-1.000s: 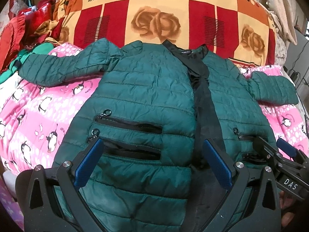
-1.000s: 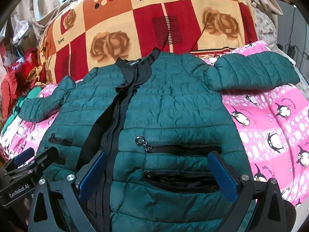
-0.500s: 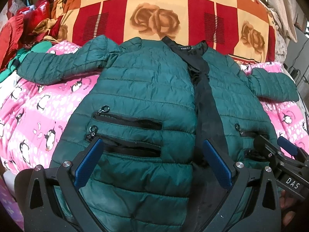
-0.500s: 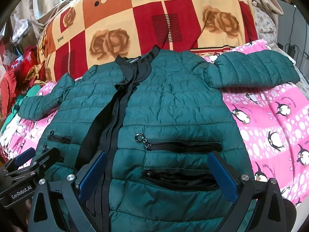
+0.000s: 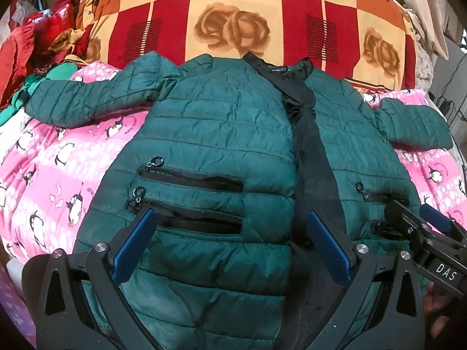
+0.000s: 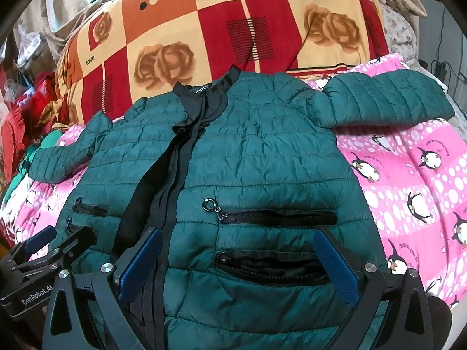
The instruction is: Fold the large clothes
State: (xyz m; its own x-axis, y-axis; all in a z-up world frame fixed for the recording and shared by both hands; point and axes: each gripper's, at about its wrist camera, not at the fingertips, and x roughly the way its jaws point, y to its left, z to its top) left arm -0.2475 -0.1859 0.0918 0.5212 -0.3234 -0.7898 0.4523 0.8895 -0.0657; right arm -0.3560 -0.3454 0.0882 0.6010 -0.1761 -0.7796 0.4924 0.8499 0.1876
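Both grippers have advanced up the quilted jacket; left gripper and right gripper gape, empty; grasp the hem evenly.

Both fisheye views look forward and down from close above the hem of the quilted dark-green jacket. The left wrist view sits over its left half, the right over its right; both share the black centre placket and the red-and-orange rose-print blanket at frame top.
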